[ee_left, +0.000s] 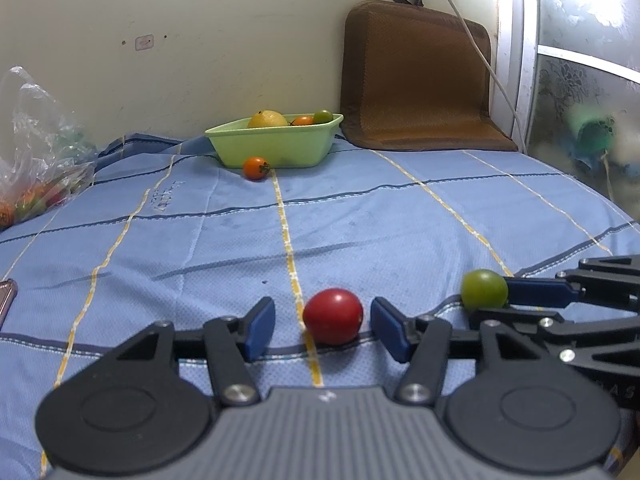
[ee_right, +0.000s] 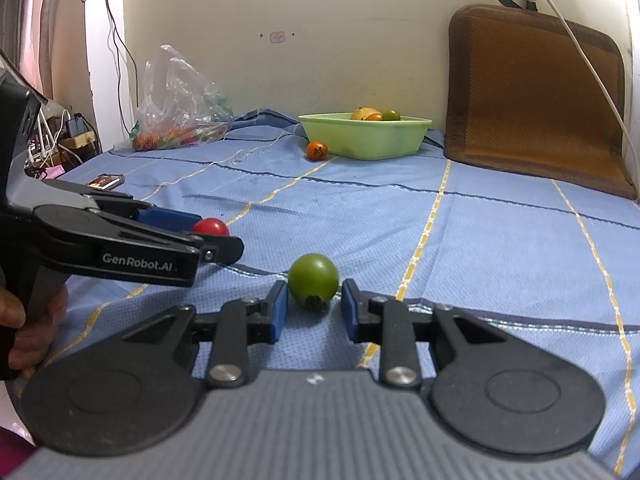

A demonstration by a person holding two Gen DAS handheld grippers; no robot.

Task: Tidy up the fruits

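Note:
A red tomato (ee_left: 333, 316) lies on the blue cloth between the blue pads of my left gripper (ee_left: 322, 314), which is open with a gap on each side. A green tomato (ee_right: 313, 278) rests stem down at the fingertips of my right gripper (ee_right: 314, 292). Its jaws are open only a little, with a thin gap at each pad. The two grippers sit side by side, the left one held by a hand (ee_right: 36, 320). Far back stands a light green bowl (ee_left: 276, 148) holding a yellow fruit (ee_left: 267, 119), an orange tomato and a green one. Another orange tomato (ee_left: 256, 168) lies just in front of the bowl.
A clear plastic bag (ee_right: 180, 108) with more small fruit lies at the back left. A brown cushion (ee_right: 536, 96) leans on the wall at the back right, with a white cable (ee_right: 580, 52) hanging over it. A phone (ee_right: 106, 181) lies on the left of the cloth.

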